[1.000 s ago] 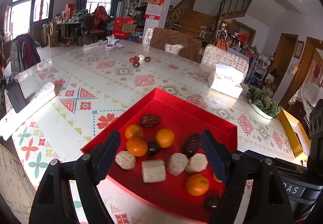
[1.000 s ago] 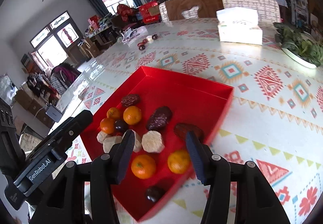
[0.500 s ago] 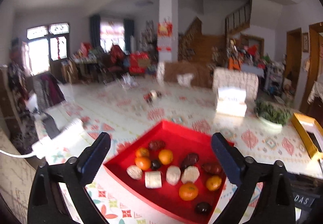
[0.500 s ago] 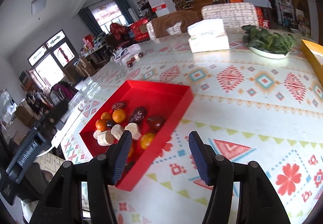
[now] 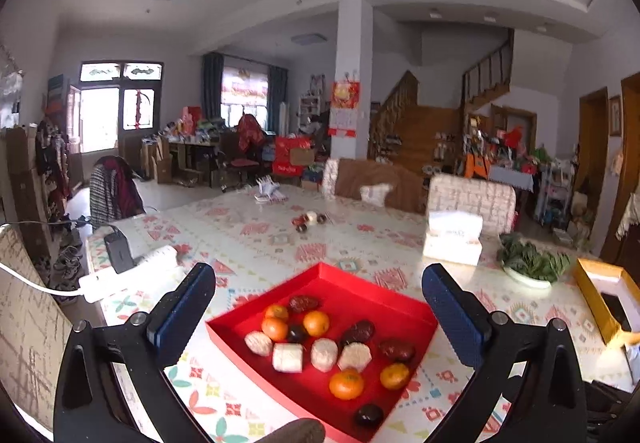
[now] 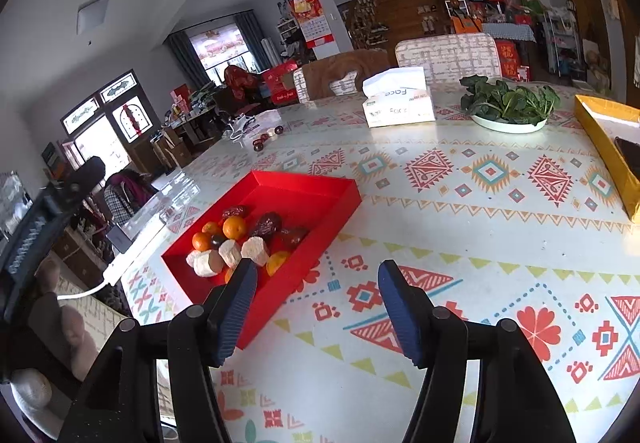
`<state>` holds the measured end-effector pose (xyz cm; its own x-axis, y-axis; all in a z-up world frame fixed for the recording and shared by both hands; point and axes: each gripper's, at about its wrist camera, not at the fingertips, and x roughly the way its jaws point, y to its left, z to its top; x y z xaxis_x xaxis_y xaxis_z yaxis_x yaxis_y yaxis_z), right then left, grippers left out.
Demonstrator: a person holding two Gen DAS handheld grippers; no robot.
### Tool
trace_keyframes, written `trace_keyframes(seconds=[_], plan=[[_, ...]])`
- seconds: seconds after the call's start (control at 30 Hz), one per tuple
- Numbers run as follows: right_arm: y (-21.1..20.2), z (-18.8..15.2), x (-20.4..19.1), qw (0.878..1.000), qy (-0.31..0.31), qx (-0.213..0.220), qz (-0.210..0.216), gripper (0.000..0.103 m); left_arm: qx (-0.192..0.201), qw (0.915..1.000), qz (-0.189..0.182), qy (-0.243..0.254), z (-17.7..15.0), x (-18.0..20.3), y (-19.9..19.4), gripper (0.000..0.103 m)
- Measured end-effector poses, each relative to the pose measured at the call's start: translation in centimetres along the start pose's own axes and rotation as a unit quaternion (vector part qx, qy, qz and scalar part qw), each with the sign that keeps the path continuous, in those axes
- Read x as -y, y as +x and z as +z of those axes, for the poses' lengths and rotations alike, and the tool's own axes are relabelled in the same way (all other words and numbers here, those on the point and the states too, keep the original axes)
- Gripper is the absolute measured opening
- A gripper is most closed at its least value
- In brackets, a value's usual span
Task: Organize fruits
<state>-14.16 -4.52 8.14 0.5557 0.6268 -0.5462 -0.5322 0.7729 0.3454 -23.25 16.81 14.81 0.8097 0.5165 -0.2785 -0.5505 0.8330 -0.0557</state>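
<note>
On my patterned tablecloth a tissue box stood beside a white plate of leafy greens; a yellow box lay open at the right edge. A white power strip lay near the left edge; a black adapter was plugged into it.

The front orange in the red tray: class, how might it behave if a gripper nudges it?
The orange looks round and lies loose, so it would probably roll. The red tray has raised walls, likely stopping it.
</note>
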Motion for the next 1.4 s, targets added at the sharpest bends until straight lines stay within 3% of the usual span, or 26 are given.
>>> trace_keyframes(seconds=[0.13, 0.5, 1.4], plan=[[-0.3, -0.4, -0.1, 1.000, -0.013, 0.004, -0.008, 0.072, -0.040, 0.9990, -0.019, 0.004, -0.6, 1.0, 1.3, 0.103], [1.0, -1.1, -0.4, 0.999, -0.030, -0.009, -0.025, 0.077, -0.078, 0.9968, -0.013, 0.014, -2.1, 1.5, 3.0, 0.103], [4.7, -1.8, -2.6, 0.996, -0.058, -0.054, -0.046, 0.082, -0.132, 0.9910, -0.019, -0.007, -3.8, -0.5, 6.6, 0.103]])
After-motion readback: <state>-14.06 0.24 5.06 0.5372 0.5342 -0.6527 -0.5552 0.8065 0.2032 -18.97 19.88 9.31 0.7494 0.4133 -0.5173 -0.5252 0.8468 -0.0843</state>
